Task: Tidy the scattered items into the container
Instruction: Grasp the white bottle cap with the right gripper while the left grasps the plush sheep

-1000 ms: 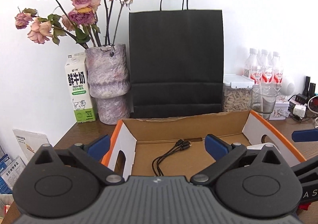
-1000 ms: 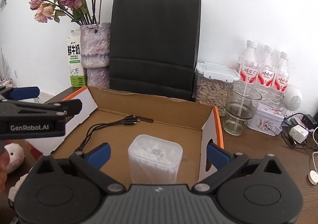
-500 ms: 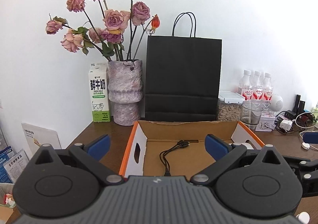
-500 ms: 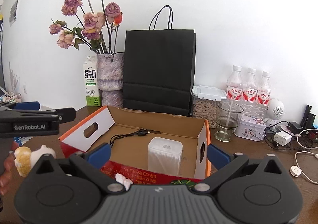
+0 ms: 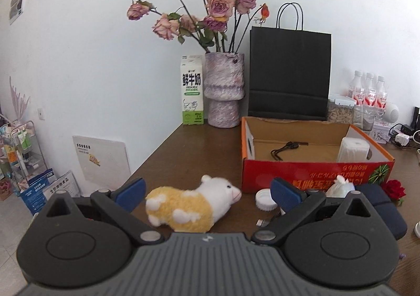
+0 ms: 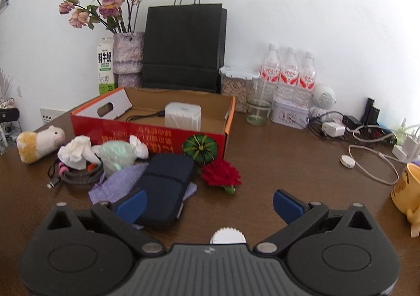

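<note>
Red cardboard box (image 6: 147,133) open-topped beside clutter, easing drop-ins; left claw (image 5: 207,191) agape, framing yellow-white plush sheep (image 5: 189,204); right claw (image 6: 210,204) agape, empty.

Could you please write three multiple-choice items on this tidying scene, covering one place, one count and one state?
1. Where does the plush sheep lie?
A. inside the box
B. on the table outside the box
C. in the black bag

2. How many water bottles stand by the wall?
A. two
B. three
C. five

3. How is the left hand-held gripper?
A. open, holding nothing
B. shut on the sheep
C. shut on a cable

Answers:
1 B: it rests on the brown table, left of the red cardboard box.
2 B: three red-labelled bottles stand side by side.
3 A: its blue fingers stand wide apart around the sheep without touching it.
</note>
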